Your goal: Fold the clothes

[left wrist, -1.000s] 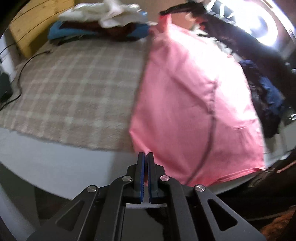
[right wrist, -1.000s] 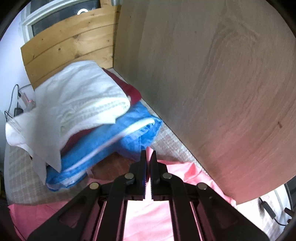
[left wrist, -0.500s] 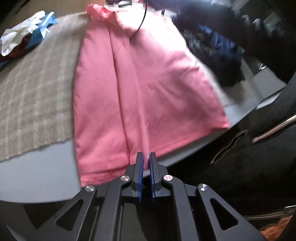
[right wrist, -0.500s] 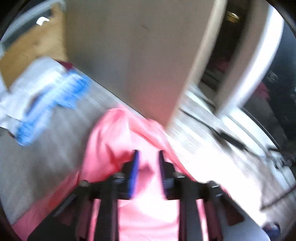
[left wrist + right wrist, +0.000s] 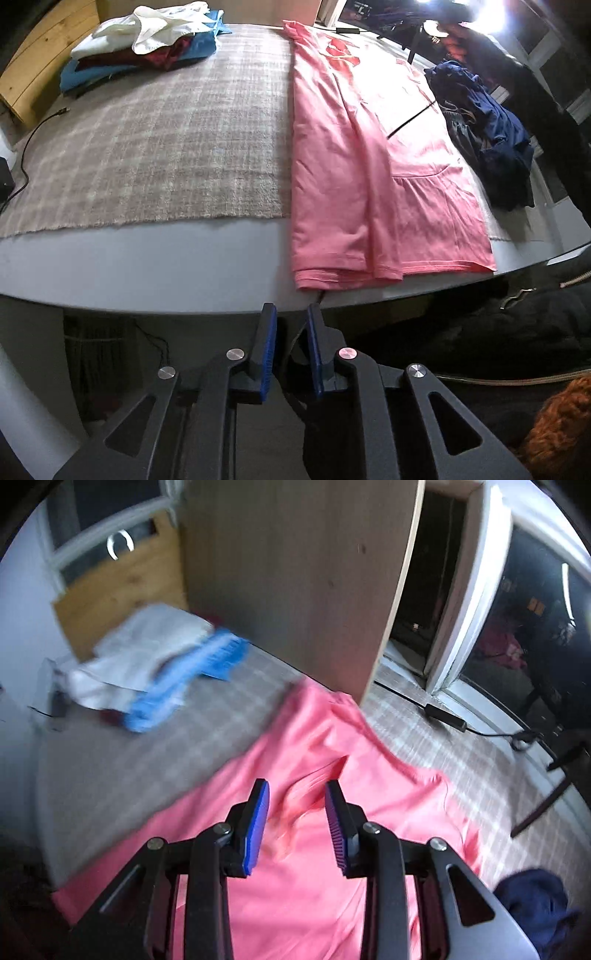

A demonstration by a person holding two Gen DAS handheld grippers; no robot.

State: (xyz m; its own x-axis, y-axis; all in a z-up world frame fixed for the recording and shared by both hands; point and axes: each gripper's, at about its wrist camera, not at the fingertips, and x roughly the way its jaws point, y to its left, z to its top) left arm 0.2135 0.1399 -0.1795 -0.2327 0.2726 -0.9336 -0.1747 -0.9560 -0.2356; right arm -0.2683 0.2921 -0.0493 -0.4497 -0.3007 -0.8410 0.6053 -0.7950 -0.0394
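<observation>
Across the grey bench (image 5: 147,266) a checked blanket (image 5: 166,140) covers most of the top, likely laid there as a soft, grippy folding surface, and the pink shirt (image 5: 369,166) lies lengthwise on its right part, hem hanging just over the near edge of the blanket onto bare bench. Its left side is turned in over the middle, a long straight fold running from collar to hem, so it lies narrowed on that side while the right side lies spread out flat; the job on this garment looks partway, I'd judge. Off in the far left corner sits a stack of folded clothes (image 5: 144,48), white on top of dark red and blue, parked well apart from the work area. On the right, just beside the shirt, a crumpled navy pile (image 5: 491,129) waits in a heap. Now the tools: the left hand-held gripper (image 5: 290,350) hovers low off the near bench edge just short of the hem, fingers parted and holding nothing. The right hand-held gripper (image 5: 297,823) hangs above the collar end of the shirt (image 5: 295,904), released too, nothing between its blue pads (image 5: 255,827), the view a little blurred.
</observation>
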